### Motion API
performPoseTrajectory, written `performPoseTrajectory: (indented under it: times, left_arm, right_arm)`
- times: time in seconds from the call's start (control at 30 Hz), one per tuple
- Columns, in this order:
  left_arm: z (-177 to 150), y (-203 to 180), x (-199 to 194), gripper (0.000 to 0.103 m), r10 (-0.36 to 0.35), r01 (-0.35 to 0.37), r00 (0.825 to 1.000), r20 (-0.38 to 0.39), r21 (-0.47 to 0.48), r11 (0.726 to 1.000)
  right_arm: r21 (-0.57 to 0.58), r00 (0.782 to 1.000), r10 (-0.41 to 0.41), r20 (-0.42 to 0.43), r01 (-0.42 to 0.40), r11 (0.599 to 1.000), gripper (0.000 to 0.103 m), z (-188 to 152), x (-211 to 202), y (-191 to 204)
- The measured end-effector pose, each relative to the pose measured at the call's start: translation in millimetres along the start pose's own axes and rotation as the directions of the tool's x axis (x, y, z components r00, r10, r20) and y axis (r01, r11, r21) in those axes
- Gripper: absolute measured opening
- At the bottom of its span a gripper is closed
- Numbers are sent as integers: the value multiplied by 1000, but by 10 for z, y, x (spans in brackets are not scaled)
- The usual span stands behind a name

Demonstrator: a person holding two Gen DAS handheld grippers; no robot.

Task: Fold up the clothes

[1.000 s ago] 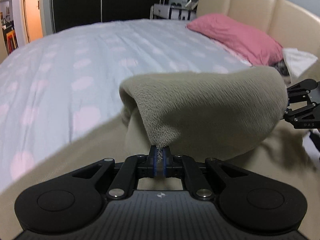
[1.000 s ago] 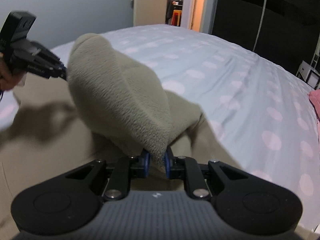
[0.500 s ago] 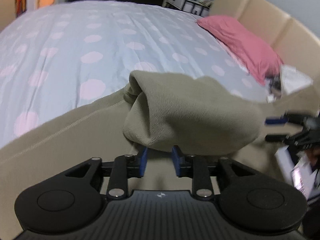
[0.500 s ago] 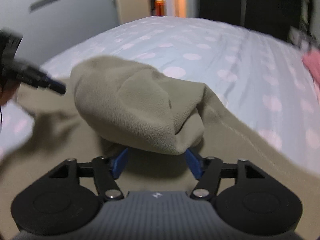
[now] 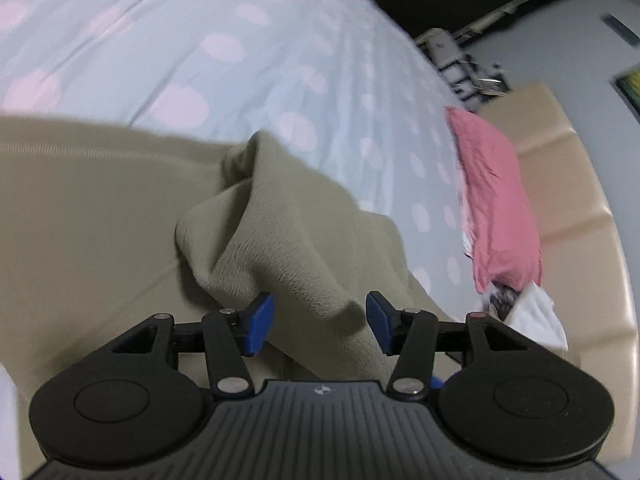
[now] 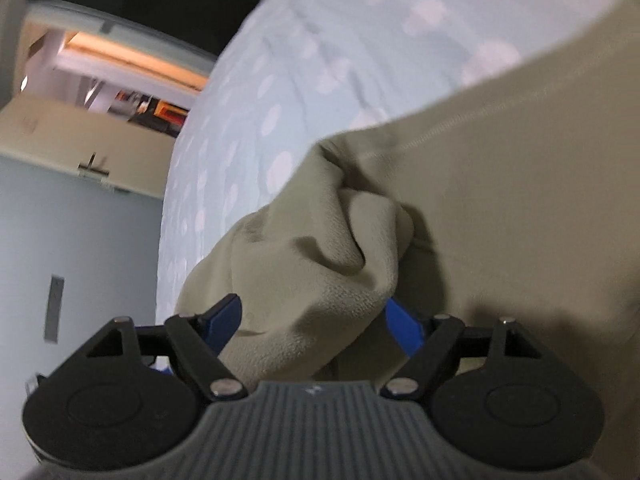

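Having just been opened, the left claw (image 5: 316,322) and right claw (image 6: 310,326) stand spread around the olive garment (image 5: 288,236), which is released half-folded; smoothing is judged left.

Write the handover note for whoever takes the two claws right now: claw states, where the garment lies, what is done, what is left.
Left claw: open, jaws have just been opening; a fold of the olive-green fleece garment lies between the blue pads, not pinched.
Right claw: open wide, jaws have just been opening; the garment's bunched fold sits loose between its pads.
Garment: on the pale blue bedspread with pink dots, one part turned over onto the flat part. Pink pillow lies by the headboard.
Done: first fold laid down and released.
Left: smooth the lumpy fold, then probably fold again.
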State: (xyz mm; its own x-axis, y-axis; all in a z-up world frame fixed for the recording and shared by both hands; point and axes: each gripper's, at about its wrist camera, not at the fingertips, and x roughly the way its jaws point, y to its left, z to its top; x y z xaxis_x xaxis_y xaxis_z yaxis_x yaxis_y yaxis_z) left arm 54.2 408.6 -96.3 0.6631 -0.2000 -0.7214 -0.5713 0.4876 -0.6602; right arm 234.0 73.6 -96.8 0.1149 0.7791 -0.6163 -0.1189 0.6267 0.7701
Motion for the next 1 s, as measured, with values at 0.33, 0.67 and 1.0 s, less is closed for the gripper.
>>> performPoseTrajectory:
  times: [0.33, 0.67, 1.0]
  left_arm:
    - [50, 447, 495, 40, -15, 8, 999, -38, -170, 985]
    - [546, -1, 298, 9, -132, 136, 989, 72, -59, 989]
    - [313, 151, 371, 7, -234, 204, 960, 153, 190, 960]
  right_arm:
    - [195, 998, 59, -11, -56, 979, 77, 86, 441, -323]
    - [-23, 995, 78, 66, -77, 997, 25, 583, 432, 348]
    - [-144, 961, 245, 128, -226, 963, 24, 607, 474, 237]
